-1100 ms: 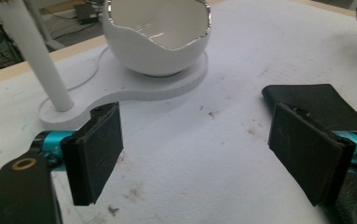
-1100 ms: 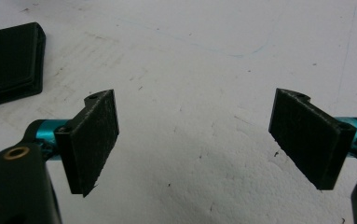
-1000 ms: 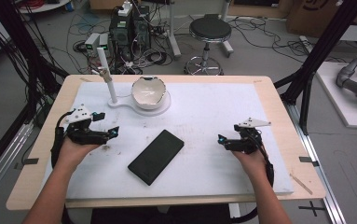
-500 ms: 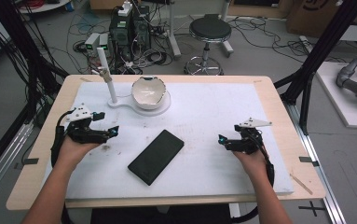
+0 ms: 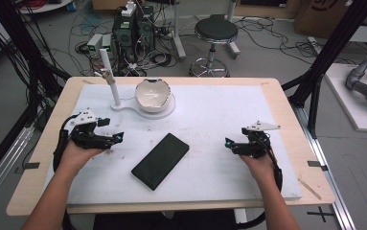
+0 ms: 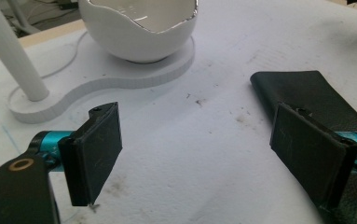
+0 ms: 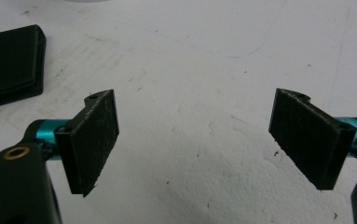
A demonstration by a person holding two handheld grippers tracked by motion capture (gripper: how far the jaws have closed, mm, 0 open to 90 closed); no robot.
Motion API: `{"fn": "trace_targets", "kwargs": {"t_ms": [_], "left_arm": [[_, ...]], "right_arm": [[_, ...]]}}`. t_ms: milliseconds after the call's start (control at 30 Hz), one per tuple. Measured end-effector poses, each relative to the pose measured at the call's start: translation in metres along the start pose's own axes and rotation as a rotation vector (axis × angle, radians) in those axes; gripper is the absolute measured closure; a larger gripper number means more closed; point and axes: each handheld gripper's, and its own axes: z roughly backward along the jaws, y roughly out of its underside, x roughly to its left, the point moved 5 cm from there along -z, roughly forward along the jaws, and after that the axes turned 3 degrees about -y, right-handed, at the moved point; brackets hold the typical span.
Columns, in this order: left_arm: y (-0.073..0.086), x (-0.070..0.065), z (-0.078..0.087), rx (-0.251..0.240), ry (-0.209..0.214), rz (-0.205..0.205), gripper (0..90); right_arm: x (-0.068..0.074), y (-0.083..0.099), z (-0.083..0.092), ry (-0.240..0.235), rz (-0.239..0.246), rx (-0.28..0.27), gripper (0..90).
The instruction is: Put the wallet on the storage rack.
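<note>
Both jaws gaped wide, empty: left gripper (image 5: 108, 140) and right gripper (image 5: 236, 145) low over white mat (image 5: 219, 110), flanking black phone (image 5: 161, 160). Looked pre-grasp; next prob. close in on phone, w/ stand (image 5: 123, 106) & bowl (image 5: 153, 95) beyond.

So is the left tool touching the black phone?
Apart. In the high view, bare white mat lies between the left tool and the phone. The left gripper view shows its jaws wide open, holding nothing.
</note>
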Motion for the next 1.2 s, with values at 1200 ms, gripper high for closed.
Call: {"fn": "trace_targets", "kwargs": {"t_ms": [1200], "left_arm": [[0.030,-0.078,-0.077,0.269,0.335,0.046,24.9]], "right_arm": [[-0.002,0.000,0.003,-0.005,-0.005,-0.012,15.9]]}}
